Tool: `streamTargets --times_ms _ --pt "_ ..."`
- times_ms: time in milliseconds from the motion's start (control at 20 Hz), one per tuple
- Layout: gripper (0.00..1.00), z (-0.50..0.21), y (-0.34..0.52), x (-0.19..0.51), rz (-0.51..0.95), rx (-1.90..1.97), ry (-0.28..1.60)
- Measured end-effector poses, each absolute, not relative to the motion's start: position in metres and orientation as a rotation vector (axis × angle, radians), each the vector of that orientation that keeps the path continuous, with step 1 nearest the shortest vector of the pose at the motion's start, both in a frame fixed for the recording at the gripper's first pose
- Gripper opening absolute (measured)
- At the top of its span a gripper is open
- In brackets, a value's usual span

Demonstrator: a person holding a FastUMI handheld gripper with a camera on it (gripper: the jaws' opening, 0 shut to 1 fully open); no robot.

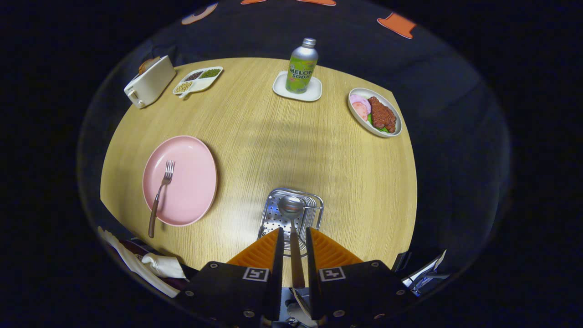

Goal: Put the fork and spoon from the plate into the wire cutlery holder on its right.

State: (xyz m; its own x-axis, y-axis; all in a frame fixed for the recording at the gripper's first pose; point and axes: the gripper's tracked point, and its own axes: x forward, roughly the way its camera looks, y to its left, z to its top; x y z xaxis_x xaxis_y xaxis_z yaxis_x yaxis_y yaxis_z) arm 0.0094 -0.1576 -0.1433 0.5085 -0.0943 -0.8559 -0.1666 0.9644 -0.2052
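A pink plate [191,191] lies on the wooden table to the left of my fingers. On it rests a fork [160,191], tines pointing away and its brown handle sticking out over the plate's near rim. The wire cutlery holder [273,214] stands just ahead of my fingertips. A metal spoon [291,206] has its bowl down over the holder, and its handle runs back between my fingers. My gripper [294,231] is narrowly open, with a slim gap showing on each side of the handle.
At the far side stand a green soda bottle [302,66] on a white coaster, a plate of meat and vegetables [374,112], a divided dish of grains [198,79] and a white toaster [149,82]. White cloth [150,266] lies by the near left table edge.
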Motion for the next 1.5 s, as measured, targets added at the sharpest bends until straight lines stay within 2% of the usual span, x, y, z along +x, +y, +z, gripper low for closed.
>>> streamTargets --times_ms 50,100,150,300,350,400,450,550,800,1150,1500 --pt "0.33 -0.138 -0.154 0.012 0.041 -0.265 1.006" --pt "0.37 -0.132 -0.151 0.013 0.037 -0.258 0.974" --pt "0.47 -0.127 -0.146 0.014 0.038 -0.252 0.946" --pt "0.67 -0.117 -0.126 0.015 0.044 -0.223 0.863" --pt "0.77 -0.113 -0.117 0.017 0.047 -0.207 0.825" --pt "0.81 -0.111 -0.11 0.02 0.044 -0.192 0.791" --pt "0.9 -0.109 -0.1 0.021 0.042 -0.175 0.759" --pt "0.99 -0.111 -0.079 0.023 0.052 -0.134 0.71" --pt "0.99 -0.131 -0.033 0.028 0.058 -0.092 0.619" --pt "0.99 -0.165 0.027 0.023 0.11 -0.037 0.605" --pt "0.99 -0.189 0.051 0.02 0.118 -0.061 0.608"
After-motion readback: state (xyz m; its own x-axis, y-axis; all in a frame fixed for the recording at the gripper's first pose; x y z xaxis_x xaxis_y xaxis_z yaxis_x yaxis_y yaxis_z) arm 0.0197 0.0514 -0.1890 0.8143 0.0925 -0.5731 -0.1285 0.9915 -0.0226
